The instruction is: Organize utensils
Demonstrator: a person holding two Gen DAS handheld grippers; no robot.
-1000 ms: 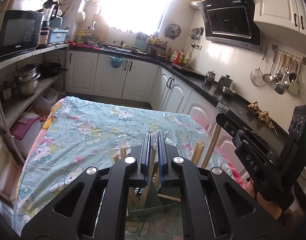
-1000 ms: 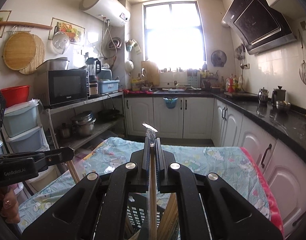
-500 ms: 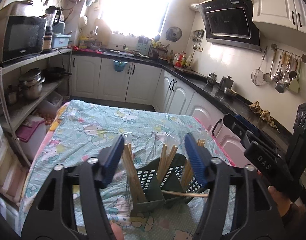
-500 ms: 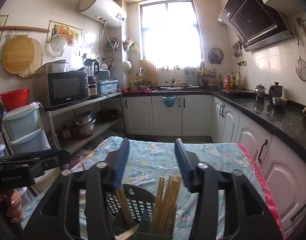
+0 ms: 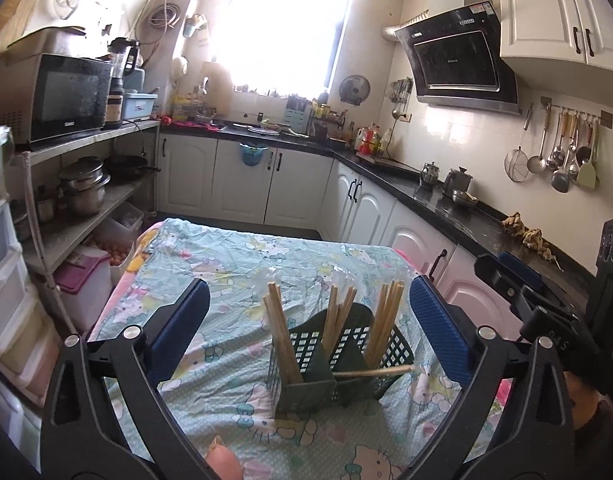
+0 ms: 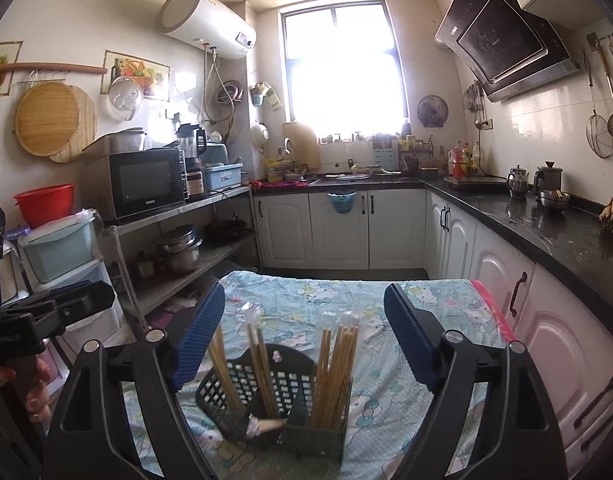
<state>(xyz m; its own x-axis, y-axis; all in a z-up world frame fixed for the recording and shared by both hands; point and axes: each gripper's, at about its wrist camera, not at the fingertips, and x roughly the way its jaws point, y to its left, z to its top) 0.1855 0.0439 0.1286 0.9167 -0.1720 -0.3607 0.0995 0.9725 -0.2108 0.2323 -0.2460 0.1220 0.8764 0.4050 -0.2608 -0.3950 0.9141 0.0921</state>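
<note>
A dark green slotted utensil basket (image 5: 338,364) stands on the table with the Hello Kitty cloth (image 5: 234,264). Bundles of wrapped wooden chopsticks (image 5: 280,336) stand upright in its compartments; one chopstick (image 5: 372,372) lies across the rim. My left gripper (image 5: 310,320) is open and empty, its blue pads (image 5: 182,324) on either side of the basket. In the right wrist view the basket (image 6: 266,392) and chopsticks (image 6: 334,372) sit between the pads of my open, empty right gripper (image 6: 304,336). Each gripper shows at the edge of the other's view.
White cabinets and a black counter (image 5: 446,200) run along the right. A metal shelf (image 5: 78,216) with pots and a microwave stands at the left, with plastic drawers (image 6: 62,264) beside it. The table's far edge (image 6: 338,278) faces the sink cabinets.
Both grippers were shut on wrapped chopsticks a second ago. They opened, leaving the chopsticks standing in the basket, and have since opened wider and drawn back a little.
</note>
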